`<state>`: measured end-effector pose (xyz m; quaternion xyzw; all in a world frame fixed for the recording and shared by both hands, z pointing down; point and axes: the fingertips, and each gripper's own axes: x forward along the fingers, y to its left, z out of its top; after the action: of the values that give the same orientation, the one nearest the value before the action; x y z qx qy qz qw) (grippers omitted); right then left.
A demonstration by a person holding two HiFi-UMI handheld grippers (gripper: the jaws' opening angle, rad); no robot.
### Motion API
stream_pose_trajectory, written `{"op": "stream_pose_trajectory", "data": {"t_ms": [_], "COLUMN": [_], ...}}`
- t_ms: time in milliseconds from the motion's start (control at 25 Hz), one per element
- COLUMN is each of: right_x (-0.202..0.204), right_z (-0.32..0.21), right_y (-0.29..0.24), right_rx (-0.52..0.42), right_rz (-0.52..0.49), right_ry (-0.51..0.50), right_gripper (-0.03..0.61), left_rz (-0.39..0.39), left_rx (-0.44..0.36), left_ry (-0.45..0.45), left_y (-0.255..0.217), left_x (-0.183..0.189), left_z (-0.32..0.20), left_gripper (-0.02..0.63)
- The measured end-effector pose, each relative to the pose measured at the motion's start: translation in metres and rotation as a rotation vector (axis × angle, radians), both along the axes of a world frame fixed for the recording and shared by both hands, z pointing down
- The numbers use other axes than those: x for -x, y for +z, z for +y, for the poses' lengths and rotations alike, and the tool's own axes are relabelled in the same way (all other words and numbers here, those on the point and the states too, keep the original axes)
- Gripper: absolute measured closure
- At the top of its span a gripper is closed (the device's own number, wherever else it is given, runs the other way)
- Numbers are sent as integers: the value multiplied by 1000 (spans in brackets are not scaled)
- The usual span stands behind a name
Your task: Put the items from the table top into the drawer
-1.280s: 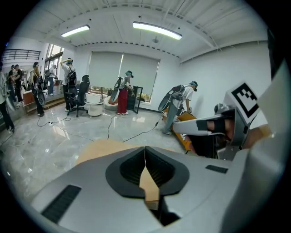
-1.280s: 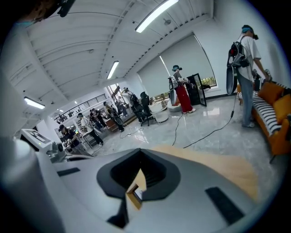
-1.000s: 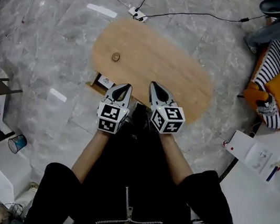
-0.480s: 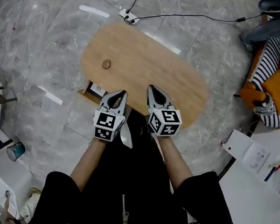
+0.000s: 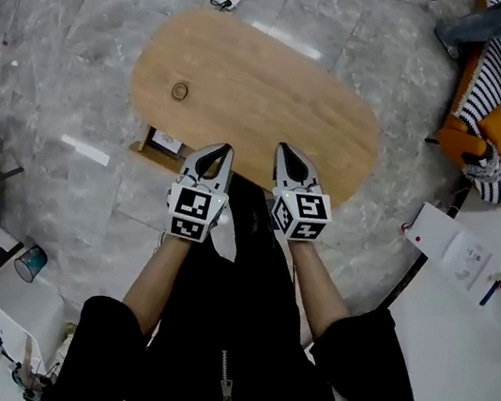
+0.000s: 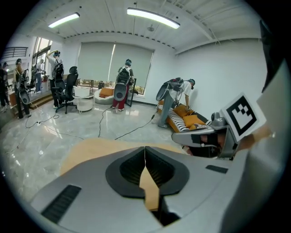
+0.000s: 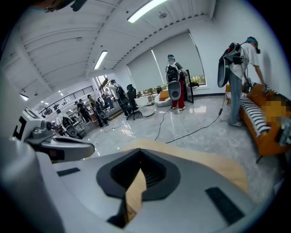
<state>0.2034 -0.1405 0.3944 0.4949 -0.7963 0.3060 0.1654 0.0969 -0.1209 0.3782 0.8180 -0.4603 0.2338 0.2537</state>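
**Table**, oval, pale wood. Stood on grey marble floor, directly ahead of both grippers. Top almost bare.

**Drawer**, wooden. Pulled out below the table's near edge, at the left end; something white lay inside, too small to name.

**Left gripper**, grey, with marker cube. Hovered over the table's near edge, near the drawer. Fingers pressed together, nothing between them.

**Right gripper**, same make. Held just beside the left one, over the same edge. Fingers likewise closed and empty.

**Small round item**, ring-shaped, brownish, possibly a tape roll. Lay flat on the table top toward its left end, beyond the drawer, well apart from both grippers. Only task piece noted on the top.

**Handling note.** Judged as the approach stage, nothing yet picked up. Left gripper rated the better choice, being on the item's side and the drawer's. Recommended:
- opened wide before descent
- tilted steeply down
- one finger set inside the ring and one outside, or both across its width
- closed gently to avoid skidding it off the edge
- carried straight to the drawer
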Motion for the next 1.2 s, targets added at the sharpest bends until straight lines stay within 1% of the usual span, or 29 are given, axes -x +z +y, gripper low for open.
{"op": "stream_pose_trajectory", "data": {"t_ms": [120, 320, 640, 760, 880, 1040, 1120, 1200], "right_x": [-10, -22, -32, -40, -51, -64, -69, -71], "right_z": [6, 13, 24, 30, 37, 46, 53, 61], "right_y": [18, 50, 94, 109, 125, 143, 154, 169], "right_rx": [16, 43, 90, 118, 141, 163, 185, 226], "right_rz": [22, 51, 96, 100, 106, 145, 170, 189], "right_ry": [20, 46, 90, 108, 135, 167, 164, 151], "right_gripper": [569, 566, 565, 551, 544, 502, 497, 497], "left_rz": [0, -2, 15, 17, 21, 29, 31, 30], "left_rx": [14, 46, 72, 78, 103, 129, 138, 147], "left_ry": [19, 25, 63, 86, 102, 124, 136, 152], "left_y": [14, 44, 83, 96, 113, 131, 137, 144], "left_x": [-4, -6, -19, -28, -38, -49, -55, -61], "left_z": [3, 8, 10, 10, 10, 11, 13, 14], "left_gripper": [600, 600, 600, 600, 600, 600, 600, 600]}}
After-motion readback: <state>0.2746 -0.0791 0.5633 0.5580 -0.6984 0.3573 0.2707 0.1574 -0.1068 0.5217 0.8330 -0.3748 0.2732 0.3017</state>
